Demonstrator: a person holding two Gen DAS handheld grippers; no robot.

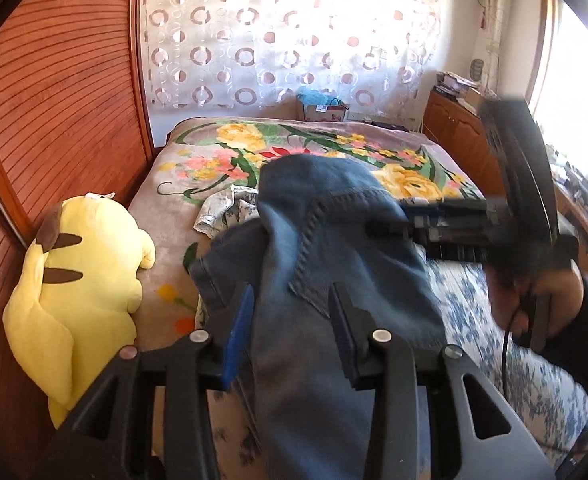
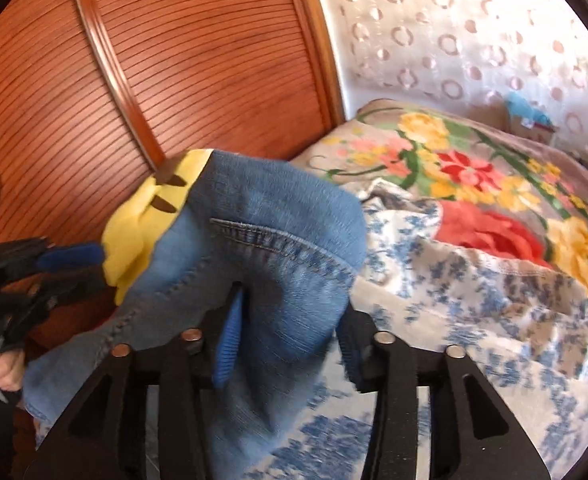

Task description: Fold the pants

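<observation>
Pants of blue denim with stitched seams (image 1: 333,240) are seen bunched over the bed, between the fingers of both tools. In the left wrist view the left black two-finger gripper with blue pads (image 1: 290,316) stands with its jaws apart; the denim runs through the gap, and a visible space is left between the cloth and the pad at 9 o'clock, so the cloth seems to be only draped there and not pinched. In the right wrist view the right black two-finger gripper (image 2: 290,320) is also seen with jaws apart, and the denim (image 2: 262,240) lies across the gap, over the blue pad at 9 o'clock. Whether any pad presses the cloth cannot be told with certainty, but both tools look released. It is judged that the folded part is being laid down on the white bedsheet with blue flower print (image 2: 453,288), and for this reason both tools are pointed downward and kept near each other.

At 9 o'clock of the pants a yellow plush toy with brown stripes (image 1: 74,280) is placed against the ribbed reddish wooden wardrobe door (image 1: 54,100). At 12 o'clock a grey blanket with big yellow and red flowers (image 1: 222,152) is spread. A person's hand (image 1: 533,296) is seen at 3 o'clock, holding the other tool.

No brand, label or writing can be read; the boxes at the curtain are too small and blurred.
</observation>
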